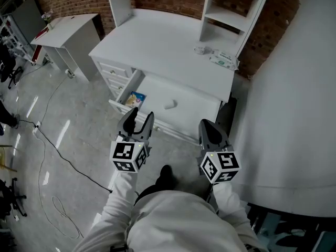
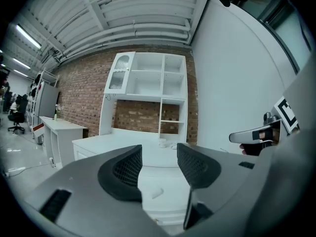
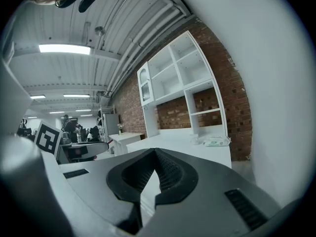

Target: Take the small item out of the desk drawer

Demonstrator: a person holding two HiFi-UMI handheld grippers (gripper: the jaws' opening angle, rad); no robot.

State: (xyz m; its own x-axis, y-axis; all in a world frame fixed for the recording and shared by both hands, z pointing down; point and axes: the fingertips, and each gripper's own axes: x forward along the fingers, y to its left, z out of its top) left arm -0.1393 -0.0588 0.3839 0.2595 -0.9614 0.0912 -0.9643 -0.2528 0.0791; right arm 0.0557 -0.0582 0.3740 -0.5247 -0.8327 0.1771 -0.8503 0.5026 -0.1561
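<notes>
The white desk's (image 1: 157,41) drawer (image 1: 202,109) stands pulled out. On its floor lies a small white item (image 1: 170,105), also visible between the jaws in the left gripper view as a pale lump (image 2: 157,193). A colourful packet (image 1: 135,98) lies at the drawer's left end. My left gripper (image 1: 140,115) hovers in front of the drawer's left part, open with nothing between its fingers (image 2: 159,157). My right gripper (image 1: 211,126) hangs before the drawer's right end, its fingertips meeting (image 3: 154,154), empty.
A pack of wipes (image 1: 223,61) and a small roll lie at the desk's back right under the white shelf unit (image 1: 231,4). A second white table (image 1: 68,30) stands at the left. Cables (image 1: 58,140) trail over the floor. A large white surface (image 1: 294,98) rises close on the right.
</notes>
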